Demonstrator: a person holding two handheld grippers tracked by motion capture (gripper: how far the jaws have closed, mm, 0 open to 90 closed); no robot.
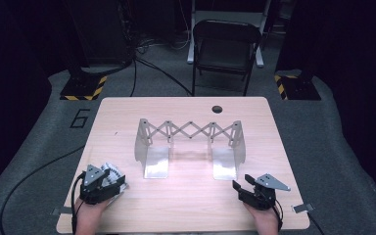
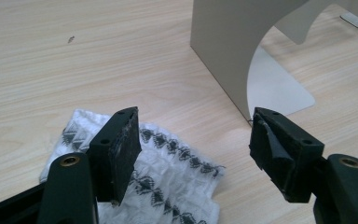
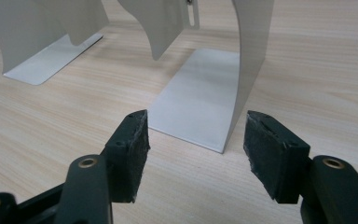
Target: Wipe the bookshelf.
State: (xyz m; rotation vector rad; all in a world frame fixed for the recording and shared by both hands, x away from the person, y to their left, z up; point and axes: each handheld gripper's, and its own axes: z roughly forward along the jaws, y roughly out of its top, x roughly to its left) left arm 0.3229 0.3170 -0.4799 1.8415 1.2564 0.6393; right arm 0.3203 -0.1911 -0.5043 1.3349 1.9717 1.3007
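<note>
A metal expandable rack [image 1: 190, 144] with two flat end stands and a scissor lattice across its top stands mid-table. A crumpled white cloth with a dark printed pattern [image 2: 168, 177] lies on the table at the front left, under my left gripper [image 2: 193, 144]. That gripper's jaws stand open above the cloth, not pressing it. My right gripper [image 3: 196, 149] rests near the front right, open and holding nothing, facing the rack's right end stand [image 3: 205, 107]. In the high view the left gripper [image 1: 118, 182] and right gripper [image 1: 239, 186] both sit near the table's front edge.
The light wooden table [image 1: 186, 205] has a round cable hole [image 1: 217, 108] at the back. A folding chair [image 1: 225, 49] stands behind it. Cables trail on the grey floor at the left, and yellow-black striped stand bases sit at both back corners.
</note>
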